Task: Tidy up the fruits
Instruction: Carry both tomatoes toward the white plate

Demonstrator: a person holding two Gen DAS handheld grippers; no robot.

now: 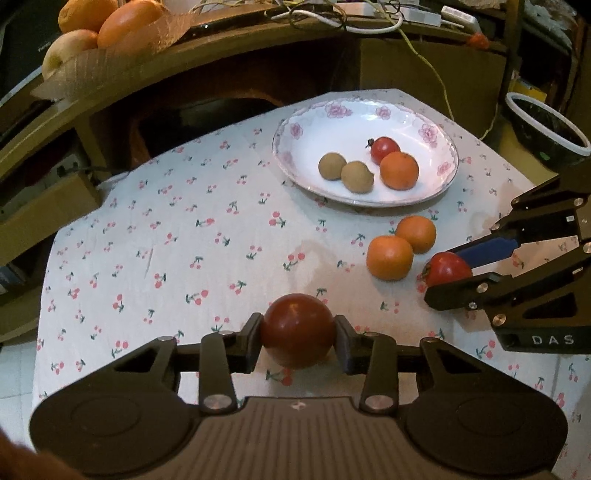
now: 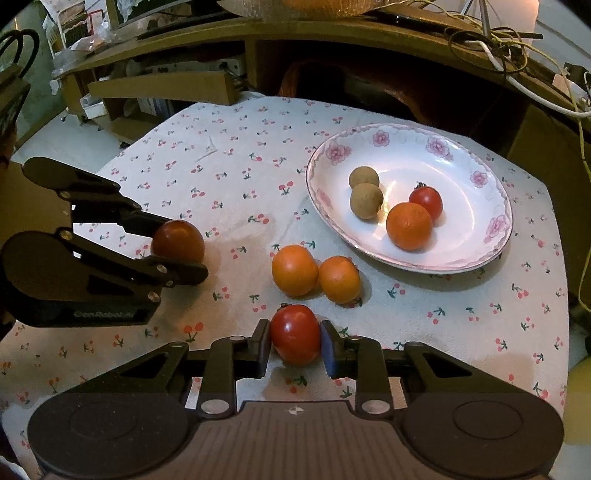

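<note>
My left gripper [image 1: 298,341] is shut on a dark red tomato [image 1: 297,329], low over the cherry-print cloth; it also shows in the right wrist view [image 2: 178,242]. My right gripper [image 2: 295,341] is shut on a bright red tomato [image 2: 295,334], seen also in the left wrist view [image 1: 447,268]. Two oranges [image 2: 294,270] [image 2: 339,279] lie side by side on the cloth between the grippers and the floral plate [image 2: 476,254]. The plate holds two brown longans [image 2: 366,201], an orange [image 2: 409,226] and a small tomato [image 2: 426,201].
A wooden desk edge [image 1: 221,62] with cables runs behind the table. A basket of large fruit [image 1: 99,26] sits on it at the far left. A dark bowl [image 1: 546,125] stands beyond the table's right edge. Cardboard boxes [image 2: 162,88] lie at the far left.
</note>
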